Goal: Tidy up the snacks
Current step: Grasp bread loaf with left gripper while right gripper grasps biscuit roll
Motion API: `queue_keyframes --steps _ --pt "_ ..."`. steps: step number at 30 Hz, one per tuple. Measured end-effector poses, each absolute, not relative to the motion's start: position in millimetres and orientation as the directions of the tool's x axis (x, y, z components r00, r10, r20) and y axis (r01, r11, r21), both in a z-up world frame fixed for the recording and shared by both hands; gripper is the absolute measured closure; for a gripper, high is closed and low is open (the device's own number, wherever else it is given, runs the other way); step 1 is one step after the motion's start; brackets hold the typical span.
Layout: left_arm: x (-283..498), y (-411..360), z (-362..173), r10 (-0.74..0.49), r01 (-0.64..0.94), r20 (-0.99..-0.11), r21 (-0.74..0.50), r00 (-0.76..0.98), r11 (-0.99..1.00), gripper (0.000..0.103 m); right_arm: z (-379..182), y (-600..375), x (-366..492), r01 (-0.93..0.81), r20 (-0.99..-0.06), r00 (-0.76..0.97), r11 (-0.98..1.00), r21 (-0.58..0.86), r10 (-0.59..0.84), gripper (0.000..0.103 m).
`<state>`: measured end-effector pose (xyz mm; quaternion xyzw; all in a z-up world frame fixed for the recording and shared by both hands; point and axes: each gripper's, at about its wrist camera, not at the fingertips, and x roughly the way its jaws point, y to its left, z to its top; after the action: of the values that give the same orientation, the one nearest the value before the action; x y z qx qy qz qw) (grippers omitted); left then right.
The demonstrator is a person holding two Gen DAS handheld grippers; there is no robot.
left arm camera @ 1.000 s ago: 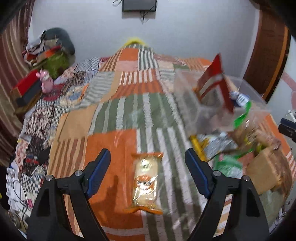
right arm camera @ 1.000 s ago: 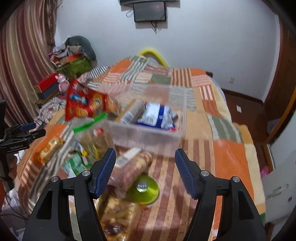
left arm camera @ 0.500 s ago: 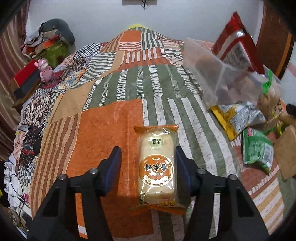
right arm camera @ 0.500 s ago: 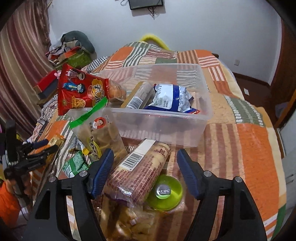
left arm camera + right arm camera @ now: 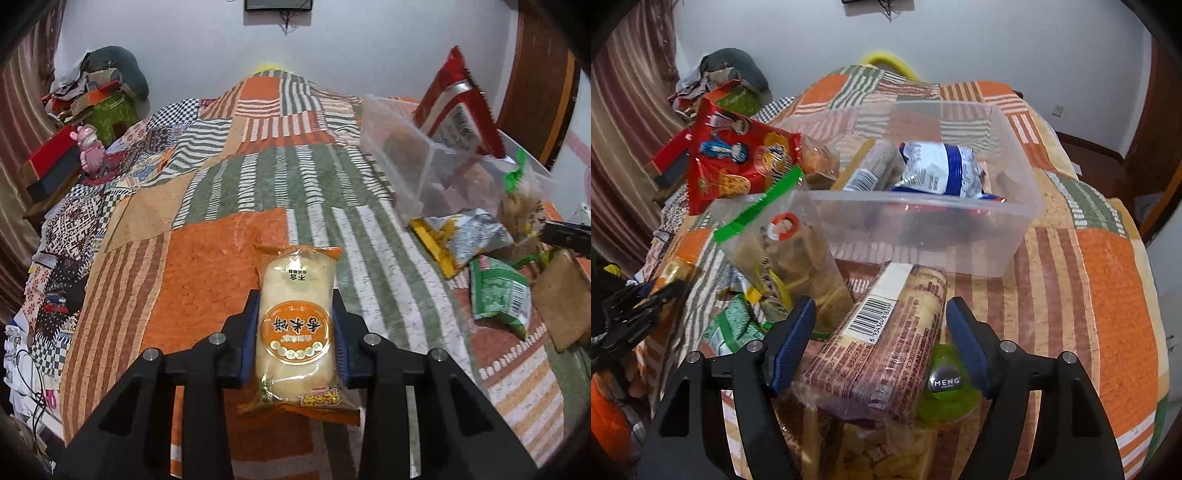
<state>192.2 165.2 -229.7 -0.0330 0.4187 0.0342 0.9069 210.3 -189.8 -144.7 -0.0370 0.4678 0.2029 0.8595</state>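
Rice cracker pack (image 5: pixel 297 325) lies flat on the orange patch of the quilt (image 5: pixel 207 266), lengthwise between my left gripper (image 5: pixel 297 332) pads; the jaws are closing, blue pads right up against both long sides of the pack, pack not lifted as far as I can tell. Its far end sticks out past the fingertips, near end with the crimped orange seal sits toward my wrist. Right gripper (image 5: pixel 881 343) about half open, jaws straddling the biscuit roll (image 5: pixel 882 343), barcode side up; gap visible on both sides, pads not touching it, nothing held. Roll lies on a heap of other snacks, its far end pointing at the clear bin (image 5: pixel 923 229) just beyond. Green lid (image 5: pixel 947 387) just right of the roll, tucked under the right finger. Clear bag with green strip (image 5: pixel 783 251) left of the roll, leaning by the bin's near-left corner. Bin holds a blue-white bag (image 5: pixel 938 170) and another wrapped roll; red chip bag (image 5: pixel 735 155) leans on its left end. More loose packets on the quilt left of the heap.
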Motion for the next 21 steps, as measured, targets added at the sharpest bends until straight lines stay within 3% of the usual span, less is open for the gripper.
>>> queue_keyframes --steps 10,21 --pt "185.7 139.9 -214.6 0.032 -0.042 -0.753 0.006 0.657 0.999 0.069 -143.0 -190.8 209.3 -0.395 -0.82 0.492 0.914 0.089 0.292 0.06" --pt "177.4 113.8 -175.9 0.003 -0.005 -0.723 0.0 0.691 1.0 0.069 -117.7 -213.2 192.8 -0.398 -0.764 0.553 0.911 0.108 0.332 0.06"
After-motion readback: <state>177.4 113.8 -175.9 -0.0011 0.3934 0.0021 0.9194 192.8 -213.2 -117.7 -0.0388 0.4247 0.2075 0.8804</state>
